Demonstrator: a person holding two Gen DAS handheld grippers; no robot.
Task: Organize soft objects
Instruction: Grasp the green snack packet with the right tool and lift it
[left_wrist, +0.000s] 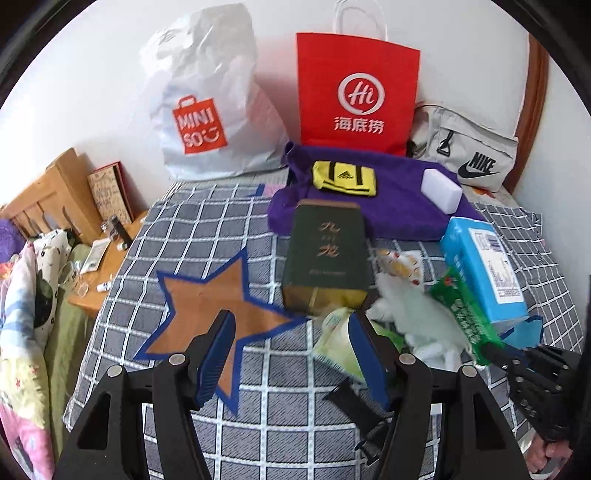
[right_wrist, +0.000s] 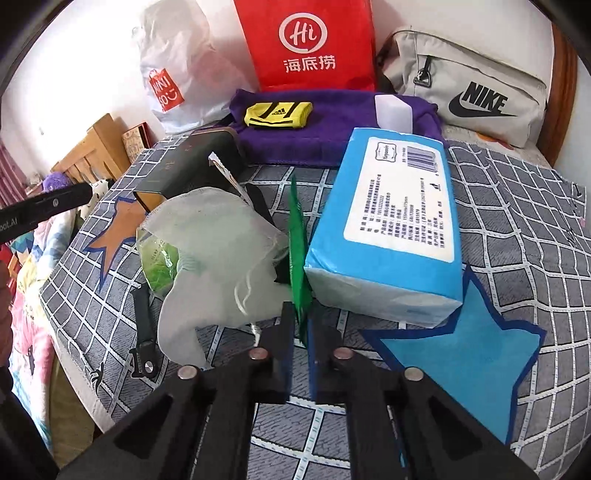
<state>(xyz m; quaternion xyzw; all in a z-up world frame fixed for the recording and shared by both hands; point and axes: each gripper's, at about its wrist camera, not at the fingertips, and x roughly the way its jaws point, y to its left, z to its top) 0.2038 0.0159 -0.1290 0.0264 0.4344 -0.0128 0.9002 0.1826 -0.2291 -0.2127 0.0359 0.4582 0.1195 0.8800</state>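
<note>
My right gripper (right_wrist: 300, 325) is shut on the edge of a green packet (right_wrist: 297, 243), held upright between the white mesh pouch (right_wrist: 218, 254) and the blue tissue pack (right_wrist: 391, 221). In the left wrist view the same green packet (left_wrist: 467, 314) runs into the right gripper (left_wrist: 517, 356) at the lower right. My left gripper (left_wrist: 295, 354) is open and empty above the orange star (left_wrist: 210, 295), its right finger beside a pale green packet (left_wrist: 338, 341). A white plush toy (left_wrist: 410, 291) lies beside the dark green box (left_wrist: 325, 254).
A purple towel (left_wrist: 402, 210) carries a yellow pouch (left_wrist: 343, 179) and a white block (left_wrist: 441, 190). Behind stand a Miniso bag (left_wrist: 207, 110), a red paper bag (left_wrist: 354, 92) and a grey Nike bag (left_wrist: 469, 155). A blue star (right_wrist: 461, 354) marks the checked bedspread (left_wrist: 207, 229). A wooden bedside table (left_wrist: 107, 266) is left.
</note>
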